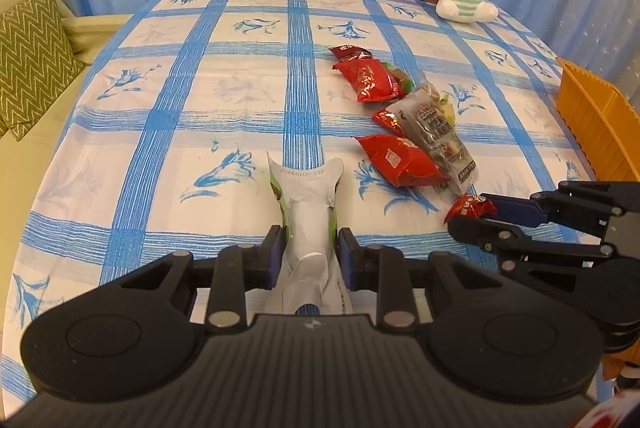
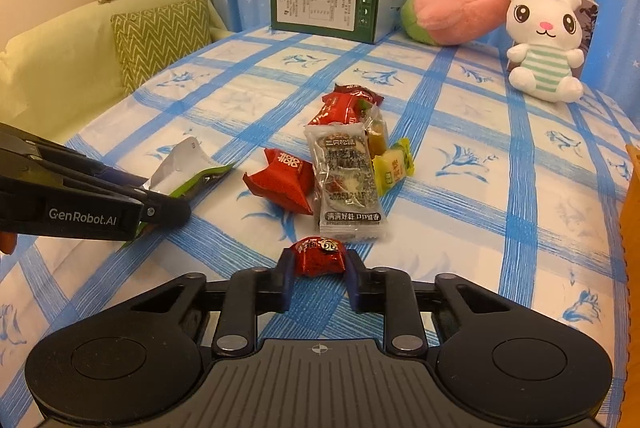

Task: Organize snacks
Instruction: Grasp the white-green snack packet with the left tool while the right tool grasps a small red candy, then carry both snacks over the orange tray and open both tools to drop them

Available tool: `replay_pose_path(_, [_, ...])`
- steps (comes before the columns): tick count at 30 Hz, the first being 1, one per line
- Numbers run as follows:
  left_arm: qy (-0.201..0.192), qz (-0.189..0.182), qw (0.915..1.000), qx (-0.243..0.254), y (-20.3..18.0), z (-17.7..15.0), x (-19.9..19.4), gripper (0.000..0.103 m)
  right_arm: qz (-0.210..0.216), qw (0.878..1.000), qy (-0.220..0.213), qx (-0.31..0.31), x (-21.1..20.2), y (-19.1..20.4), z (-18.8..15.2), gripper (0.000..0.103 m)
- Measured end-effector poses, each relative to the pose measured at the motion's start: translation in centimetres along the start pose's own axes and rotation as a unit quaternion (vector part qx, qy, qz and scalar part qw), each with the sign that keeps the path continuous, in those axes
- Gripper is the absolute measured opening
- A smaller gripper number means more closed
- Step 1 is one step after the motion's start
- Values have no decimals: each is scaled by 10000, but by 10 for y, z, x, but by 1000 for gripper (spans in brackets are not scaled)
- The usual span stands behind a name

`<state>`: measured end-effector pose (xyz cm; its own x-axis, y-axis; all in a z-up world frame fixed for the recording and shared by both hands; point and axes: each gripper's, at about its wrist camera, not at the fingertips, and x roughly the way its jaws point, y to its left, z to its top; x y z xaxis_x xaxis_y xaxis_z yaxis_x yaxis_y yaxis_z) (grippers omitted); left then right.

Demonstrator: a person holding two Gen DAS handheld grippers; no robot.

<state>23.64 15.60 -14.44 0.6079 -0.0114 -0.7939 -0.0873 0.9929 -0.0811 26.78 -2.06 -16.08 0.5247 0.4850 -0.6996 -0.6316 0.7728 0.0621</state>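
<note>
Snacks (image 2: 344,164) loose, both grippers (image 1: 307,248) clamped level

Black ribbed gripper (image 2: 316,270), blue jaws, silver rivets

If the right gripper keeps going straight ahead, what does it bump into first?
Probably the clear grey snack packet, lying just past the small red candy that the right gripper already pinches. The red packet sits slightly left of that line. Depth is hard to judge.
</note>
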Motion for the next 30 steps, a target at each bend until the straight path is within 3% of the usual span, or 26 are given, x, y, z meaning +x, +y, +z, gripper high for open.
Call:
replay_pose_path(13, [-347,40,9994,27,-11,8,-22,25,-281,9985,-441,174,-35,-5,2,24])
replay_pose_path(22, [-552,-559,9961,399,-66,26,-37,25,-1009,9881,-1012,576,-91,-39,-3,24])
replay_pose_path(30, [-785,-1248,9854,848,-135,38,-53,25,-1729,9697,-1275,1158,-148,-77,-22,24])
